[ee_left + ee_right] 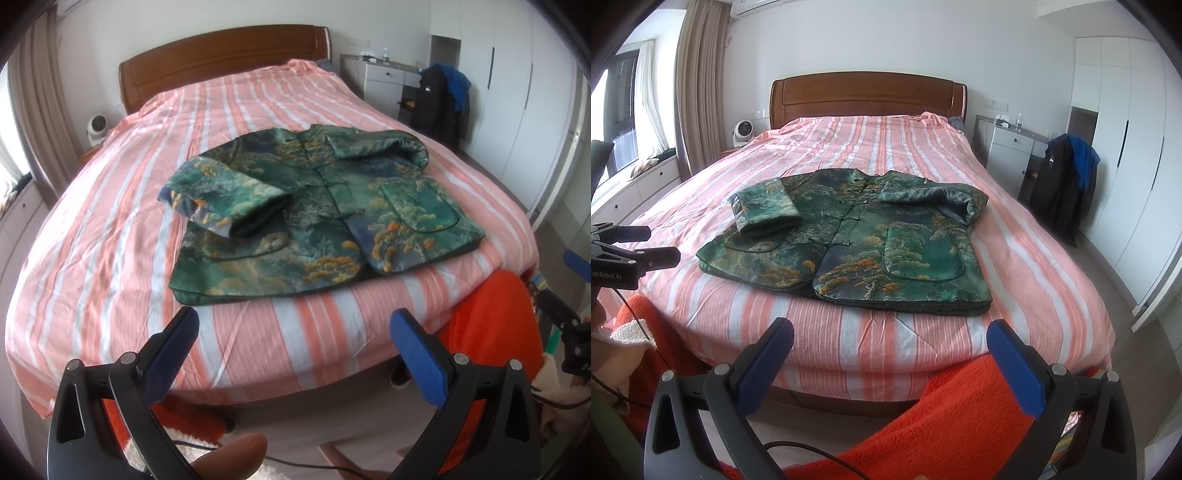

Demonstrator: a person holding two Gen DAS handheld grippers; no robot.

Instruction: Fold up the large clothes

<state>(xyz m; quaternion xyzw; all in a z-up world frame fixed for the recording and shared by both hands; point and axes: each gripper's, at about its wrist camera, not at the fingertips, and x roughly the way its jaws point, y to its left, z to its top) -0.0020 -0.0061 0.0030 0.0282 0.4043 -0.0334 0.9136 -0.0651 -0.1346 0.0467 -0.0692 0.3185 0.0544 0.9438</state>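
Note:
A green patterned jacket (317, 210) with gold and blue print lies front up on the striped bed (147, 192), both sleeves folded in over the body. It also shows in the right wrist view (857, 236). My left gripper (293, 332) is open and empty, held back off the bed's foot edge, short of the jacket hem. My right gripper (890, 339) is open and empty, also back from the foot edge. The left gripper shows at the left edge of the right wrist view (646, 245).
The bed (871, 332) has a wooden headboard (868, 96). An orange fleece (942, 417) lies below the grippers. A chair with dark and blue clothes (1067, 177), a white cabinet (1008, 151) and wardrobes (1126, 147) stand right. A small fan (743, 133) stands left.

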